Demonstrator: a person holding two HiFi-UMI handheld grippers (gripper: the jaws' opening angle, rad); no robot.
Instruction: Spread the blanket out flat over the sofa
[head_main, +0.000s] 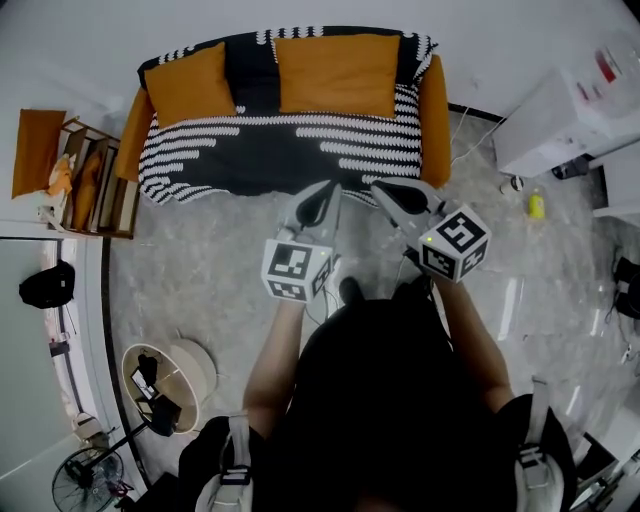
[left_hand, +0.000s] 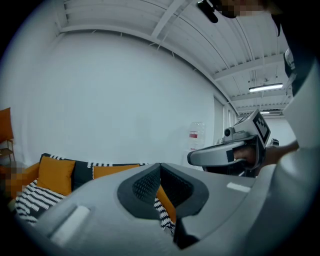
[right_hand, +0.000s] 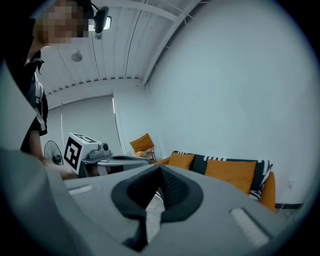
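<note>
Left edge: an orange chair (head_main: 38, 148) and a wooden rack (head_main: 95, 180) stand just left of the sofa, and a fan (head_main: 90, 478) stands nearer to you.
Sofa: the orange sofa (head_main: 436, 120) sits at the far side against the wall, straight ahead of you.
Blanket: the black-and-white striped blanket (head_main: 250, 150) lies over the sofa's seat and back, between its two arms. Its near edge hangs down the front.
Cushions: the left cushion (head_main: 188, 85) and the right cushion (head_main: 338, 75), both orange, lean on the blanket against the sofa's back.
Left gripper: you hold the left gripper (left_hand: 160, 167) up on the near side of the sofa, pointing toward the wall. Its jaws are closed together with nothing between them, and it is clear of the blanket.
Right gripper: the right gripper (right_hand: 160, 170) is just right of the left one. Its jaws are also pressed together and empty.
Right side: a yellow bottle (head_main: 536, 205) lies on the floor right of the sofa, near a white cabinet (head_main: 570, 110).
</note>
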